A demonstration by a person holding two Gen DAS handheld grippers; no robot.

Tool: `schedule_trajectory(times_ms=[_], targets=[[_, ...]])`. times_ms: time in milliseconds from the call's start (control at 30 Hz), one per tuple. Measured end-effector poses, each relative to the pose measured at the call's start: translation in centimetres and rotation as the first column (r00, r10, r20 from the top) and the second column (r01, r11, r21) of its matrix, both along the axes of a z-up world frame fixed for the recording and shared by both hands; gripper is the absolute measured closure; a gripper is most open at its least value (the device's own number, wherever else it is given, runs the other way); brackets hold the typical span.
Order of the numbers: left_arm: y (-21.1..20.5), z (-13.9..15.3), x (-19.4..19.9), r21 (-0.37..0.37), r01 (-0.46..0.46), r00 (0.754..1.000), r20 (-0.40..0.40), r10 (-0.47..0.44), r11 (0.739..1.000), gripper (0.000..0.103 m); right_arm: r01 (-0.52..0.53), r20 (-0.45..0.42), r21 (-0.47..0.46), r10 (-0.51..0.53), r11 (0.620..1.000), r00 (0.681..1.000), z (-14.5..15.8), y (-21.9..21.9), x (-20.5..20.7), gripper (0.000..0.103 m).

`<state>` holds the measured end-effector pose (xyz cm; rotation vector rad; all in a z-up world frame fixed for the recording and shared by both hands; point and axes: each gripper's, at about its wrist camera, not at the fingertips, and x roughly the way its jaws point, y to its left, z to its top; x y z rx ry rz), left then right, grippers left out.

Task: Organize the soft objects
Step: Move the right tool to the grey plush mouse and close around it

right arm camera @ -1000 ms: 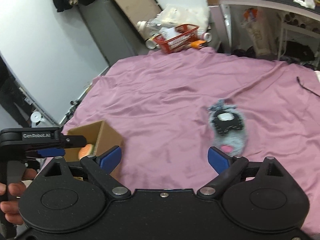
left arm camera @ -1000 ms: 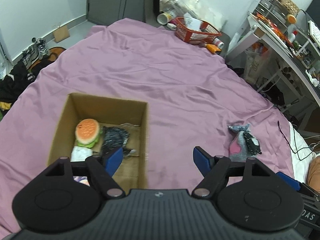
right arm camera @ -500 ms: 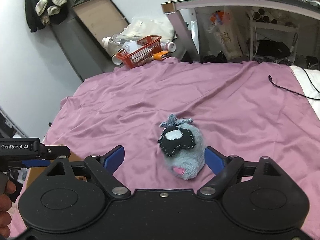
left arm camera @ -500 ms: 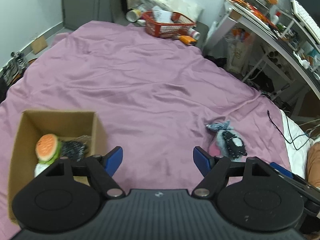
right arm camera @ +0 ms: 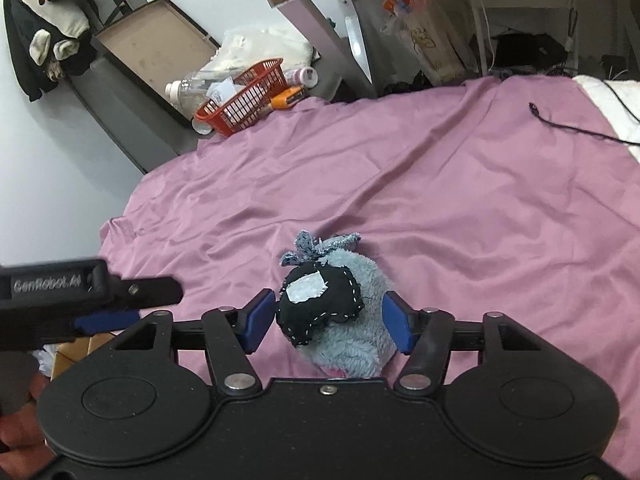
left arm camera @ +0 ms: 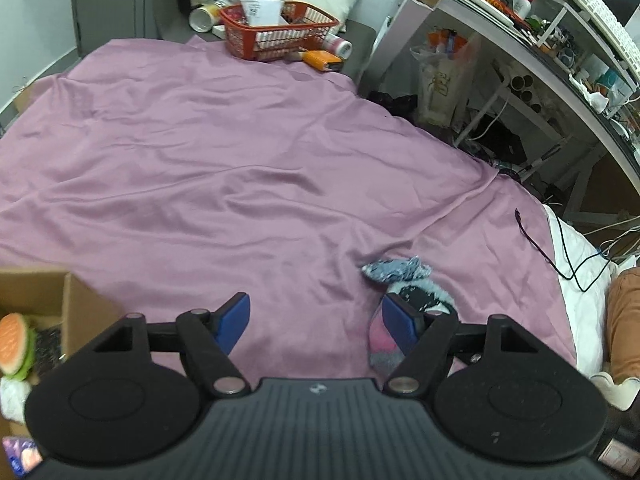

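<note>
The right gripper (right arm camera: 328,322), jaws spread, straddles a grey plush toy (right arm camera: 340,312) near the bed's (right arm camera: 440,200) right edge, not yet gripped. The left gripper (left arm camera: 316,324), marked "GenRobot.AI", also hangs spread and empty. A burger toy (left arm camera: 16,344) already sits in the cardboard box (left arm camera: 76,304) at the bed's left edge.

A wrinkled mauve satin bedsheet (left arm camera: 240,168) covers the bed. Beyond its far edge, a red plastic mesh basket (left arm camera: 276,30) sits on the floor against a pale wall. A cluttered white-framed desk (left arm camera: 500,12) stands at right.
</note>
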<state>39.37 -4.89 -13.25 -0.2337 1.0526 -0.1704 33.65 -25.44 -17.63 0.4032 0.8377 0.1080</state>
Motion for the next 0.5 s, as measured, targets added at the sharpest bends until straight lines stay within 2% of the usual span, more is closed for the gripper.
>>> schedule_trajectory(times_ms=[67, 100, 300, 500], targets=[[-0.6, -0.5, 0.7, -0.008, 0.008, 1.0, -0.005, -0.008, 1.0, 0.031, -0.003, -0.013, 0.014, 0.003, 1.0, 1.0, -0.4, -0.1, 0.4, 0.048], [-0.9, -0.8, 1.1, -0.013, 0.013, 1.0, -0.009, -0.013, 1.0, 0.031, -0.004, -0.019, 0.011, 0.004, 1.0, 1.0, -0.5, -0.1, 0.5, 0.054], [-2.6, -2.5, 2.8, -0.015, 0.039, 0.999, -0.038, -0.039, 0.999, 0.031, -0.006, -0.013, 0.019, 0.007, 1.0, 1.0, -1.6, -0.3, 1.1, 0.075], [-4.8, -3.5, 4.4, -0.019, 0.072, 0.996, -0.051, -0.073, 0.997, 0.031, 0.063, -0.014, 0.081, -0.062, 0.995, 0.998, -2.0, -2.3, 1.2, 0.079]])
